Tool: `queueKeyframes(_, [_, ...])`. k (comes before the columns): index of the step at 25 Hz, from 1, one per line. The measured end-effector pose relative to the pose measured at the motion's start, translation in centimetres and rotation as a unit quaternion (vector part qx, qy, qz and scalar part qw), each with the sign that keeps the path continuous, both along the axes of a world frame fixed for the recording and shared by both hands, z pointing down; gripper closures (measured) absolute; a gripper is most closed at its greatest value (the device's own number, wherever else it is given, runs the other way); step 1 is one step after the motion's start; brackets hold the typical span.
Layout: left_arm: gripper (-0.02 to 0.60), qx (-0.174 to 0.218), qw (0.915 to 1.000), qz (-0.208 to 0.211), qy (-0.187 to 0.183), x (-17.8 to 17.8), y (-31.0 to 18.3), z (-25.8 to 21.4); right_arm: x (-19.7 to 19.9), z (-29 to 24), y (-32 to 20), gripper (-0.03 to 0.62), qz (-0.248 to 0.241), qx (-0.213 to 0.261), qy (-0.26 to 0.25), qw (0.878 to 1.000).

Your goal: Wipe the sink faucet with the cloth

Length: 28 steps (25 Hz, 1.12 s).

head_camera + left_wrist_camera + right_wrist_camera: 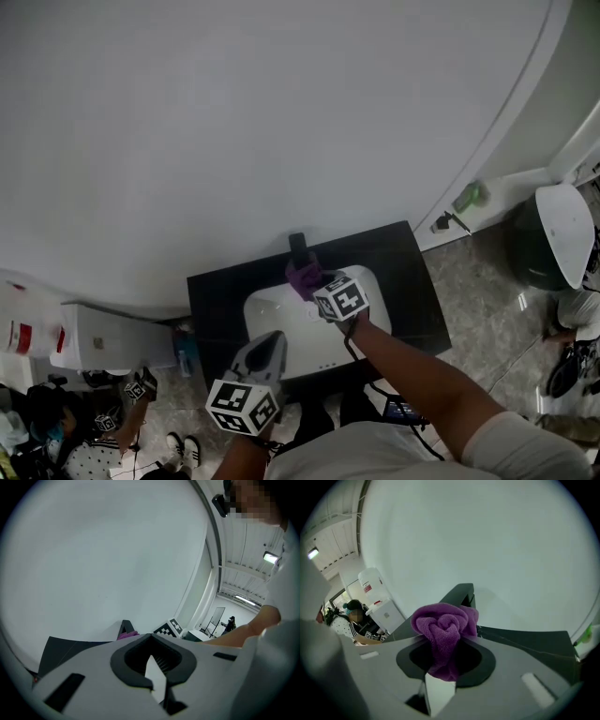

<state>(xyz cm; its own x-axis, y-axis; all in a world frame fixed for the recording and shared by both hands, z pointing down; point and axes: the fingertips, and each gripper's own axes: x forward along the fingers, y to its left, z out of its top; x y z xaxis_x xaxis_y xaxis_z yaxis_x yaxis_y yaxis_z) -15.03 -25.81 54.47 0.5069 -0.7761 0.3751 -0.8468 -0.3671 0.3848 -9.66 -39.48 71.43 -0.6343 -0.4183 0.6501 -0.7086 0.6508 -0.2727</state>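
Much of the faucet (297, 245) is hidden from me. In the head view it shows only as a short black bar at the back of the white sink (272, 314), and its near end is covered by the purple cloth (304, 278). In the right gripper view the wad of cloth (444, 629) blocks the faucet's (462, 595) lower part, leaving just its flat black top. I cannot tell whether the cloth touches the faucet or sits just in front of it. The bar's long axis runs from the wall toward me, and its free end points at the sink. My right gripper (317, 284) has its jaws clamped on the cloth. The cloth is bunched into a knot that sticks out past the tips along the line of the jaws, toward the faucet and the wall, and a tail of it hangs back into the dark gap. My left gripper (271, 339) hangs lower, over the near rim of the sink and well apart from the faucet. In its own view the left gripper (155, 667) has its jaws drawn together with nothing between them. Its body cuts off most of the black counter (65, 649), and only a sliver of the faucet (125, 626) and of the cloth (127, 634) shows above it.
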Motion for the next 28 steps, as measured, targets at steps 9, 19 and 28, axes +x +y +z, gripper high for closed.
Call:
queueKeyframes(9, [0.575,-0.006,1.0000,0.002,0.006,0.4,0.0,0.6,1.3,2.1,5.5,0.497,-0.023,-0.020,0.004,1.000])
queueKeyframes(19, [0.575,0.002,1.0000,-0.001,0.004,0.7,-1.1,-0.2,4.7,-6.2,-5.5,0.497,0.030,0.073,-0.016,0.997])
queueKeyframes(28, [0.575,-0.019,0.9997,-0.012,-0.005,-0.7,-2.4,2.1,2.4,0.7,-10.4,0.505,0.017,0.022,-0.007,1.000])
